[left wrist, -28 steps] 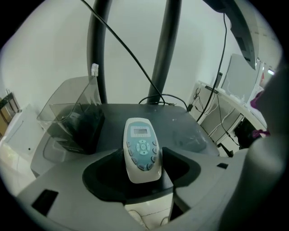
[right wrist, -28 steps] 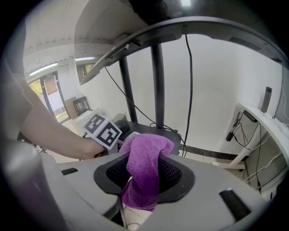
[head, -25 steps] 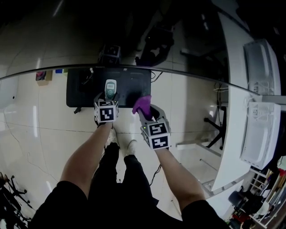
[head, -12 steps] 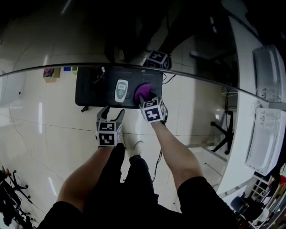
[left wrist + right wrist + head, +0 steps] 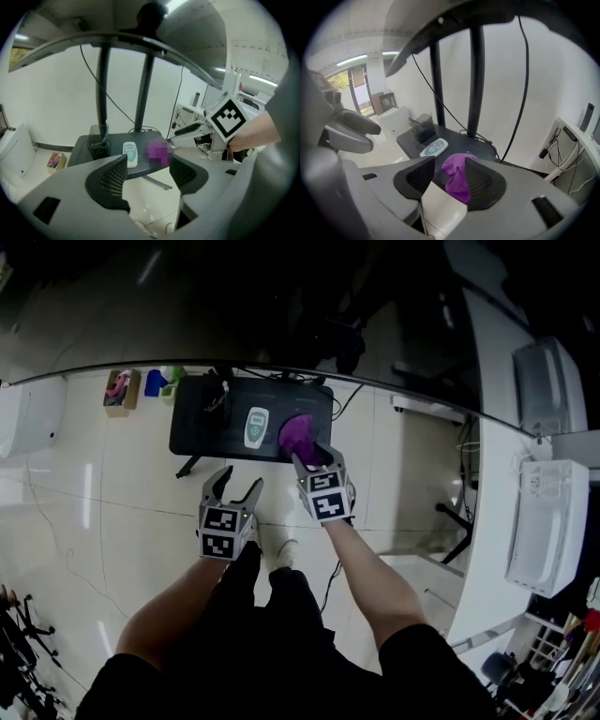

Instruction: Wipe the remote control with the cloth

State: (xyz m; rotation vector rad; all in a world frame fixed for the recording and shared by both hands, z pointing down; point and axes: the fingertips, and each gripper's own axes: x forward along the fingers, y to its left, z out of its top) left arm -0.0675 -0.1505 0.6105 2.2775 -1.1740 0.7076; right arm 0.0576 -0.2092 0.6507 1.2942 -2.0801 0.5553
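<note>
Two grippers come nearest: the left gripper hangs spread and empty, short of the black table. The right gripper has just been opening its jaws, the purple cloth loose between them at the table's near edge. The remote control lies just beside it. Unheld, the cloth could snag a pad and slip off.

I see the white remote control lying flat, face up, at the middle of the black table; the purple cloth sits crumpled nearer that table's right end
</note>
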